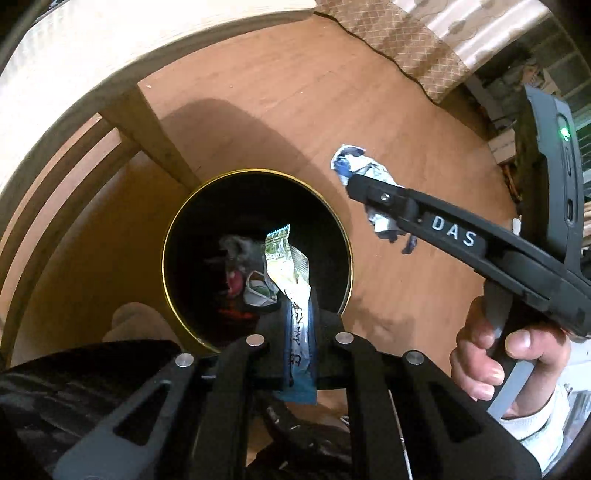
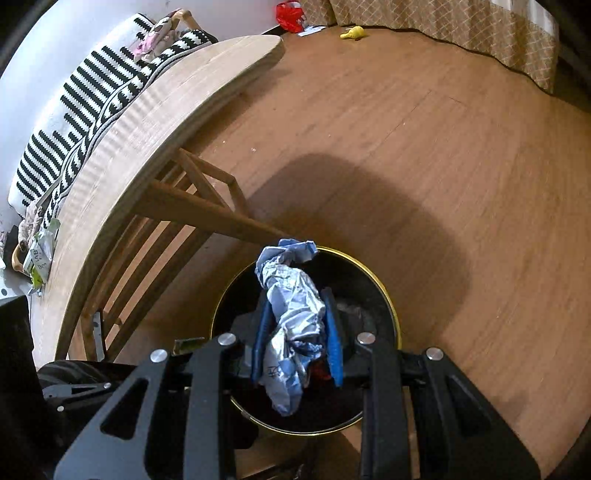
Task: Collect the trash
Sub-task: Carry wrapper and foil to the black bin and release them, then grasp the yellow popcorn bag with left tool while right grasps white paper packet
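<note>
A black trash bin with a gold rim (image 1: 173, 236) (image 2: 391, 306) stands on the wooden floor, with some trash inside. My left gripper (image 1: 297, 314) is shut on a yellow-green snack wrapper (image 1: 286, 266) and holds it over the bin's mouth. My right gripper (image 2: 295, 321) is shut on a crumpled blue-and-silver wrapper (image 2: 291, 306) above the bin. In the left wrist view the right gripper (image 1: 354, 186) with its wrapper (image 1: 358, 164) hangs to the right of the bin.
A wooden table (image 2: 147, 122) with slatted legs stands left of the bin, with wrappers (image 2: 40, 254) at its near end. A striped cushion (image 2: 92, 85) lies behind it. A curtain (image 2: 461, 33), a red bag (image 2: 290, 14) and a yellow object (image 2: 352, 33) are at the far wall.
</note>
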